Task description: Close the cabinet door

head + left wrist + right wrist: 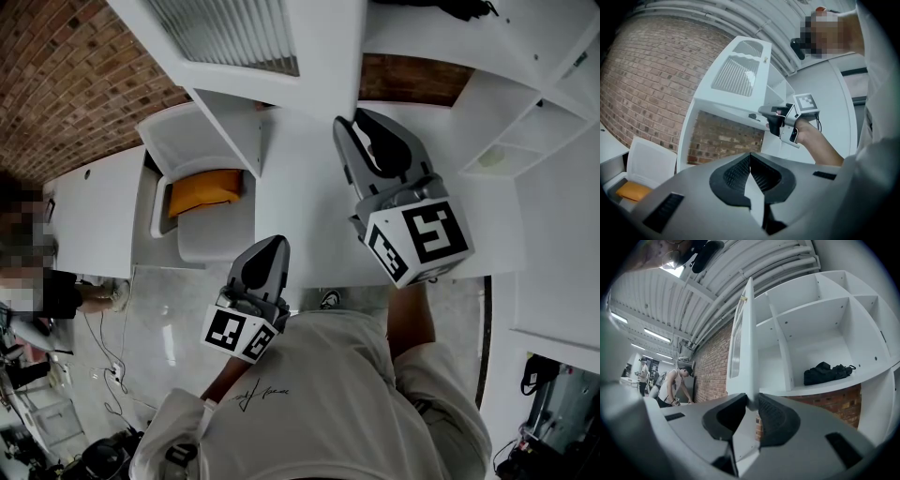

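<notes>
- Head view: the cabinet door [323, 47], white with a ribbed pane, stands swung out from the white cabinet [525, 122] above a white table [300, 206]. The right gripper [354, 127] reaches up to the door's lower edge, with its marker cube toward the person. The left gripper [274, 246] hangs lower, near the person's chest and apart from the door. A chair [214, 239] with an orange cushion [202, 192] sits left of the table, before a brick wall [66, 75].
- Left gripper view: this gripper's jaws are pressed together at the tips, with nothing between them. Ahead, the right gripper meets the open door's bottom corner.
- Right gripper view: the door is seen edge-on. Its bottom edge sits between the two jaws, which press on it from both sides. The cabinet's open shelves lie right of the door, and a black bag [829, 371] rests on one of them. People [670, 385] stand far off at the left.
</notes>
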A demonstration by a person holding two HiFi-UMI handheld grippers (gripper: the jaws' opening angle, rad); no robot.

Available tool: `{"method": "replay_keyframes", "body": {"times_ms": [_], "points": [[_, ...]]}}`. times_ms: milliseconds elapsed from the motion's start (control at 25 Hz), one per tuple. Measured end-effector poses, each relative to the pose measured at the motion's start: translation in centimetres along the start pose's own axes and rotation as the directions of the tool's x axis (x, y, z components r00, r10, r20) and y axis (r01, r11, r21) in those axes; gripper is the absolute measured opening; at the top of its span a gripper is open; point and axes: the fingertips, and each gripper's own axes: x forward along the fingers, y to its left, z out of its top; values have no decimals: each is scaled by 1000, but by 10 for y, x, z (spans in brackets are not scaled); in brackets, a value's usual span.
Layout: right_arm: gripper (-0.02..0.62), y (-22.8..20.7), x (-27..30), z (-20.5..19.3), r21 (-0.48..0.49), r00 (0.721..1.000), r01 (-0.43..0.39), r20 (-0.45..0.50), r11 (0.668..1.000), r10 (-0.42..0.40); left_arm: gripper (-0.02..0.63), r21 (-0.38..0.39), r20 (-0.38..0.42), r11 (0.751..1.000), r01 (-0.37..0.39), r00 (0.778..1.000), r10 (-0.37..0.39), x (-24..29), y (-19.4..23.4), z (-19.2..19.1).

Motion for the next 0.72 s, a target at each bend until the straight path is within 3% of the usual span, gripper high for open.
{"method": "replay_keyframes", "body": {"times_ms": [720], "points": [[87,-17,9,-1,-9,1000,9,-8,1000,-9,17,-6,-14,1000,5,1000,-5,11,3,0]]}}
